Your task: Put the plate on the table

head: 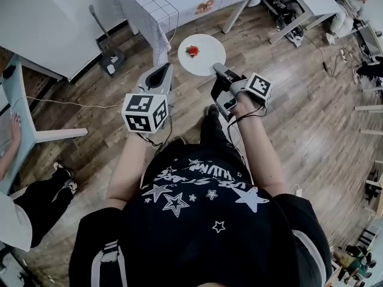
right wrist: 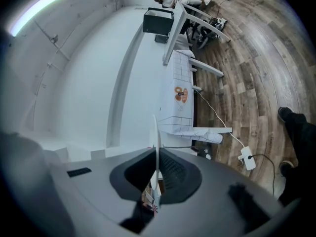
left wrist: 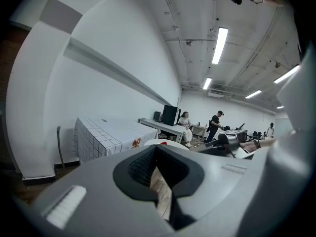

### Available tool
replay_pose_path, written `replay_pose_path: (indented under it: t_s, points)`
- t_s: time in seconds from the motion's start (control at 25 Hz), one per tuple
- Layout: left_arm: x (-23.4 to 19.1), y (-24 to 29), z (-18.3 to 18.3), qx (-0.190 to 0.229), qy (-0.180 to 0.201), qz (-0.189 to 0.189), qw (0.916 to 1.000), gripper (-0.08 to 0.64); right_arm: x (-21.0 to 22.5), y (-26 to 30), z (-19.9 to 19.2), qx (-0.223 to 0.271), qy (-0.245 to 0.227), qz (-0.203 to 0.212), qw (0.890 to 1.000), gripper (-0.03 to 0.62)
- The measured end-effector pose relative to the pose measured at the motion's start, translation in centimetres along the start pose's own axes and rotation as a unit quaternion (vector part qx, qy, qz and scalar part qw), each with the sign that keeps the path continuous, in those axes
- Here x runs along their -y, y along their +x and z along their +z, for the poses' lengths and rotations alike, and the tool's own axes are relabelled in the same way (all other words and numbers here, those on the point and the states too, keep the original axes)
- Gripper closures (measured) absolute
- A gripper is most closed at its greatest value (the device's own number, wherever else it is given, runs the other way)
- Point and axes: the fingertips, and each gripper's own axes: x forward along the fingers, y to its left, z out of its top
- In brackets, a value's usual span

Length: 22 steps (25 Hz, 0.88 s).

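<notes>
From where I stand I count two grippers, one plate and one small red thing on it (a strawberry, by the look of it), plus one table under a checked cloth [head: 157, 6].

Starting at the left, the left gripper [head: 161, 72] is held out over the wooden floor [head: 299, 118]. Its fingers [left wrist: 140, 167] meet at the tips with nothing between them. It sits just beside the plate's near-left rim, but I see no contact there.

In the middle is the white plate [head: 201, 55]. It is in the air and roughly level, above the floor and a little short of the clothed table's front corner. The red thing [head: 192, 51] lies near its centre.

To the right, the right gripper [head: 217, 70] has the plate by its near-right edge. Its fingers [right wrist: 170, 169] are closed tight on the rim, one above and one below. In the right gripper view the rim is a thin white line running straight out between the pads.
</notes>
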Motion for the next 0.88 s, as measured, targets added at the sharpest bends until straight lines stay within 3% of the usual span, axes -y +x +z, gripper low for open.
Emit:
replay_pose_path:
  t_s: [0.24,0.64,0.88]
  points:
    - [-0.3,3.2,0.2,-0.003,0.006,0.012,0.9999,0.551,1.5,1.7,2.6,-0.011,0.013,-0.002,1.000,0.571]
    - [-2.1,11.9,3.4,-0.003,-0.004,0.043,0.9991,0.551,0.4,7.5,12.3,-0.031,0.009,0.006,0.999,0.569]
    - [-2.1,12.5,2.7,0.016,0.004,0.059,0.9981,0.551,0.6,8.1,13.5,-0.039,-0.009,0.019,0.999,0.570]
